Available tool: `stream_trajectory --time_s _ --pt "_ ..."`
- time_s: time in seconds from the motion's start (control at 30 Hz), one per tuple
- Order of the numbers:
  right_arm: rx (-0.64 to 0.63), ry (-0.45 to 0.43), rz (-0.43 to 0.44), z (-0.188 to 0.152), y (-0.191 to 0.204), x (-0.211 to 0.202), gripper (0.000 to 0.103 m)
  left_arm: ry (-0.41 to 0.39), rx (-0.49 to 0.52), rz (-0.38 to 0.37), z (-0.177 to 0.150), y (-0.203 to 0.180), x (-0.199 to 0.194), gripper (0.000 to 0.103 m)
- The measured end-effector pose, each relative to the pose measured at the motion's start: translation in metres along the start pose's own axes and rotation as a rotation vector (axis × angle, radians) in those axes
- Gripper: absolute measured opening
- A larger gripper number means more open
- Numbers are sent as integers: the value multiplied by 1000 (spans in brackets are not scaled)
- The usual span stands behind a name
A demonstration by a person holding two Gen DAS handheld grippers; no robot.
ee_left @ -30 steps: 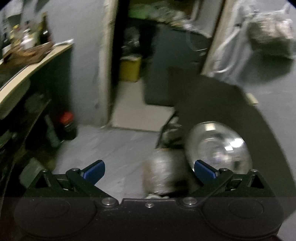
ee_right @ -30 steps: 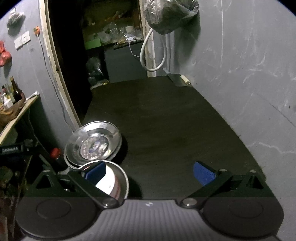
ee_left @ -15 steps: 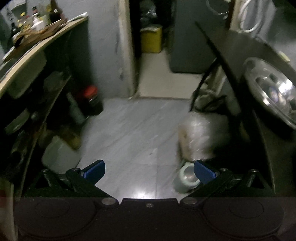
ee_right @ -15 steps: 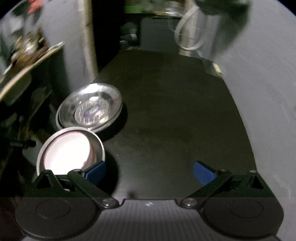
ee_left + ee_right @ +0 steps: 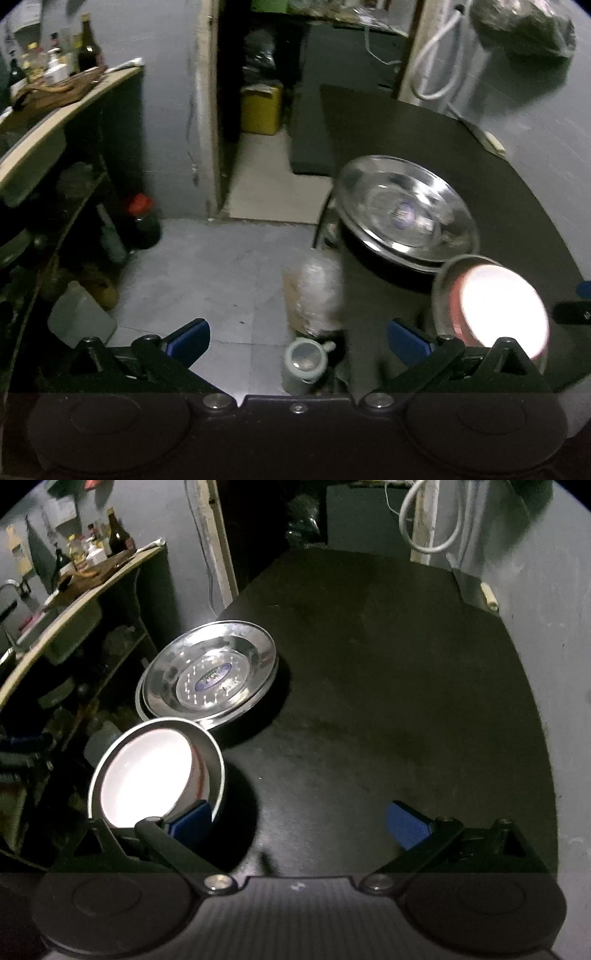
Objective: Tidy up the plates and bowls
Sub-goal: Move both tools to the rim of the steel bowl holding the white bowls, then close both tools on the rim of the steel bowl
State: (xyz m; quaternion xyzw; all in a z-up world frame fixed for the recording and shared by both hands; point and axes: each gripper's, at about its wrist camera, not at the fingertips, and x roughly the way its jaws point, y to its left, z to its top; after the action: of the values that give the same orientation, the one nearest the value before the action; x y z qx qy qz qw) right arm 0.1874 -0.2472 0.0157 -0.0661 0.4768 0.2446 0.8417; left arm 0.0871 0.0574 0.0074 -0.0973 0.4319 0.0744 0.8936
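- Left gripper (image 5: 297, 338): fingers standing apart, gripping nothing, hanging over floor.
- Right gripper (image 5: 299, 821): fingers apart, hovering over surface (image 5: 388, 686).
- Bowl (image 5: 155, 771) sitting at 9 o'clock; plates (image 5: 208, 674) at 11 o'clock, touching.

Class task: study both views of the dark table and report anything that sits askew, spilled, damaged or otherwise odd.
The white bowl sits tilted inside the steel bowl rather than nested flat. The steel plates are stacked slightly off-centre near the table edge. Nothing looks spilled or broken.
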Motion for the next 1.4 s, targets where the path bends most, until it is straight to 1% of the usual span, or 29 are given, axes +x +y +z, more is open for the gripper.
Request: stream_trajectory --time_s 0.1,0.2,0.33,0.4,0.57,0.67,0.8,0.93,1.1,1.2,1.4 --pt "10 33 -24 1 -2 6 103 18 67 -19 2 -13 5 102" --pt "41 57 -37 -1 -3 9 103 49 114 -41 5 -16 15 102" --pt "64 65 -58 1 -4 9 103 89 135 -96 9 -15 22 102" --pt "61 71 -66 2 -1 9 103 101 150 -107 12 -13 24 102" --pt "40 70 -70 3 11 8 103 110 144 -157 21 -5 19 102" --pt "49 81 -69 3 14 9 103 105 158 -175 25 -5 18 102" --pt "54 108 -89 3 17 15 103 108 185 -211 28 -11 18 102" --pt "61 115 -91 2 19 16 103 132 242 -220 26 -20 22 102" --pt "62 122 -92 1 19 20 103 142 312 -193 27 -31 28 102" --pt "60 128 -90 1 19 21 103 151 338 -182 27 -36 31 102" --pt "55 141 -92 2 20 27 103 154 357 -171 29 -39 35 102"
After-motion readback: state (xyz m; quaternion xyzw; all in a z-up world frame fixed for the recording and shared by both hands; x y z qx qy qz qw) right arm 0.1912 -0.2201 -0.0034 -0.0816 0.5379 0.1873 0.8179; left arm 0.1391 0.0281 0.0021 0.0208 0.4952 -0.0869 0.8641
